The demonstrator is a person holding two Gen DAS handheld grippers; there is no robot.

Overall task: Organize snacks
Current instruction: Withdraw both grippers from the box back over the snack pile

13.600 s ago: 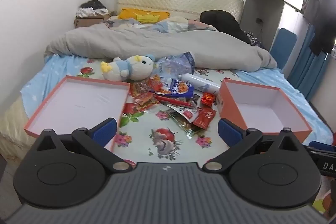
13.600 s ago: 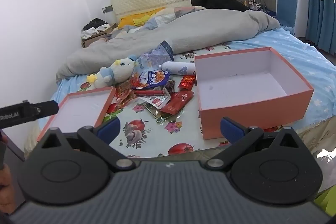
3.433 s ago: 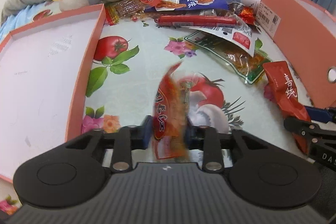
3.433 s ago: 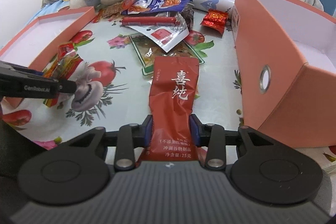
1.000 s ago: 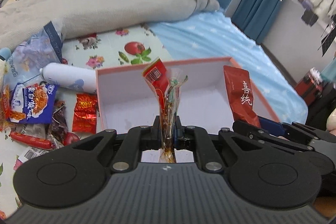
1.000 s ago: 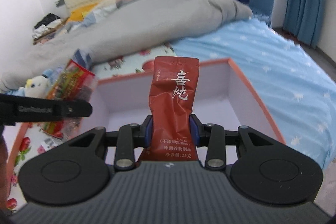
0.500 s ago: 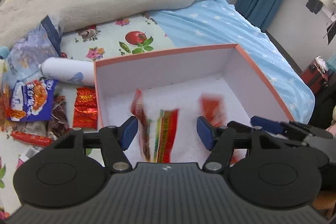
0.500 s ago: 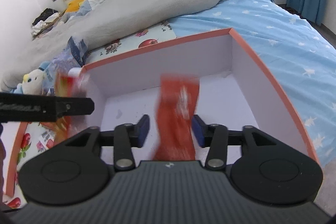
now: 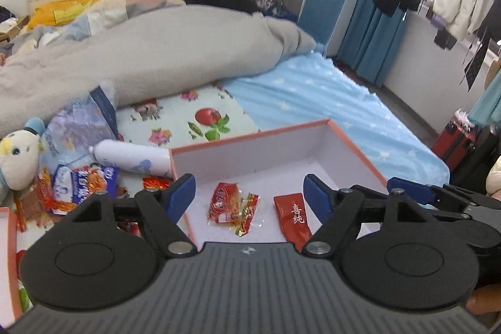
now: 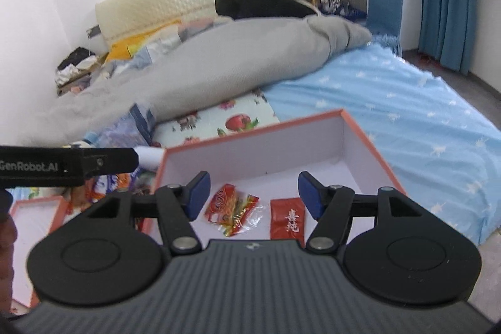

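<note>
- Both snack packets have left my grippers since a second ago and now lie flat on the white floor of the orange box [image 9: 353, 147], where before each stood pinched upright between the pads.
- My left gripper [image 9: 249, 193] is released, its jaws opening, with nothing between the blue pads; it hangs above the box's near edge.
- My right gripper [image 10: 254, 192] is likewise released and opening, nothing between its pads, and it shows at the right edge of the left wrist view.
- Inside the box, the red and yellow packet [image 9: 233, 205] sits left of the dark red packet [image 9: 292, 216] with white characters; the two lie near each other, apart.
- Outside the box's left wall, on the floral mat of the bed [image 9: 328, 102], I see the white bottle [image 9: 131, 157] touching the box corner, a blue snack bag [image 9: 80, 185], more red wrappers and a plush toy [image 9: 17, 160].
- Behind all this a grey duvet [image 9: 150, 52] is heaped across the bed.
</note>
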